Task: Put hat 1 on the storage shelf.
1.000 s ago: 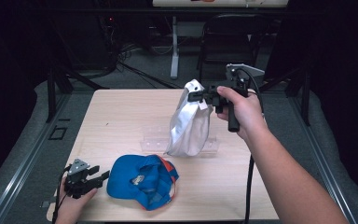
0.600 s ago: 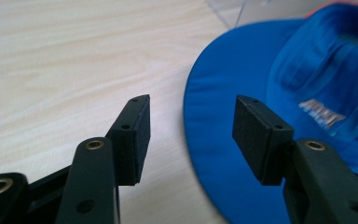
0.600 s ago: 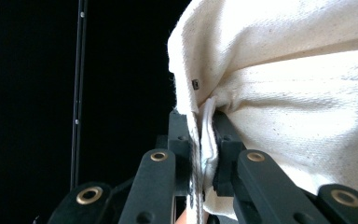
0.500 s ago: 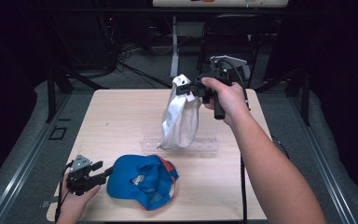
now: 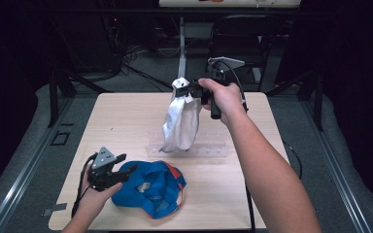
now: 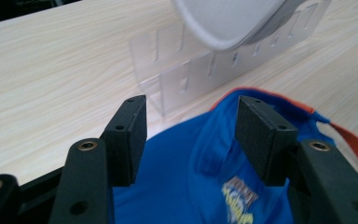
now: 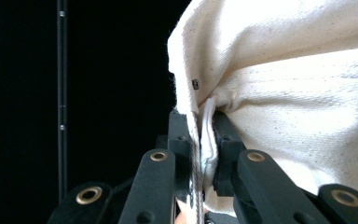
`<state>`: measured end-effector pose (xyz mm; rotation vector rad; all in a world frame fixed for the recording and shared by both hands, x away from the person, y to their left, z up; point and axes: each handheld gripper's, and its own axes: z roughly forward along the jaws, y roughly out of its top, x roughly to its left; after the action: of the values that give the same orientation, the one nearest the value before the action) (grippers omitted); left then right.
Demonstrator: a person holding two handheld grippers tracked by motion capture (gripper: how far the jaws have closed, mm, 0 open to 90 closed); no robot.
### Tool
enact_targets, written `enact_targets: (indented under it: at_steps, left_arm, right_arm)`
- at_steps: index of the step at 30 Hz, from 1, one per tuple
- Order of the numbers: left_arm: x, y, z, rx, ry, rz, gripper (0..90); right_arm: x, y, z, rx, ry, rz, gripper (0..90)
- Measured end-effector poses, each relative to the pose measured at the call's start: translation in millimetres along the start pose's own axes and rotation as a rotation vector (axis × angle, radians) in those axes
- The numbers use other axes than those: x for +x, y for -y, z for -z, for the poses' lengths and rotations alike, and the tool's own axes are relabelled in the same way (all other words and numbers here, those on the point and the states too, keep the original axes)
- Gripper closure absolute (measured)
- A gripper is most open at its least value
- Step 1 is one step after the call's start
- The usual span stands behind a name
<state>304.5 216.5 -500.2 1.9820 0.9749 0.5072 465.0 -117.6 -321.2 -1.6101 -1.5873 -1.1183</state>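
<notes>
A white cloth cap (image 5: pixel 179 121) hangs in the air over the table's middle, with my right gripper (image 5: pixel 188 90) shut on its upper edge. In the right gripper view the jaws (image 7: pixel 200 122) pinch the folded cloth of that white cap (image 7: pixel 298 93). A blue cap (image 5: pixel 155 187) with orange trim lies at the front left of the table. My left gripper (image 5: pixel 127 163) hovers at its left edge; its jaws have just been opening. In the left gripper view the jaws (image 6: pixel 191 126) stand apart above the blue cap (image 6: pixel 182 182), with no pad pressing on it.
A clear slotted plastic rack (image 5: pixel 209 150) stands on the wooden table (image 5: pixel 121 116) just below the hanging white cap, behind the blue cap. The rack (image 6: pixel 182 74) is close ahead of the left jaws. Dark floor, cables and a chair lie beyond the table.
The right hand has carried the white cap leftward over the rack. The left hand has risen and moved right toward the blue cap, its jaws a little wider.
</notes>
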Motion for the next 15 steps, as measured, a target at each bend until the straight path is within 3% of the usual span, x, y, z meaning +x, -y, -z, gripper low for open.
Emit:
enact_targets:
  at_steps: [7, 13, 15]
  left_arm:
    - [-18.4, -17.7, -20.3, -0.008, 0.043, -0.036, 43.9]
    - [-31.1, -30.6, -33.1, -0.008, 0.024, -0.074, 43.9]
    - [-32.7, -32.8, -35.1, -0.008, 0.027, -0.074, 43.9]
  right_arm:
    - [-1.7, -4.0, -9.6, -0.004, 0.0, -0.008, 81.0]
    - [2.9, -3.8, -7.9, 0.02, 0.008, 0.008, 81.1]
    - [3.9, -3.8, -5.2, 0.006, 0.012, 0.008, 81.1]
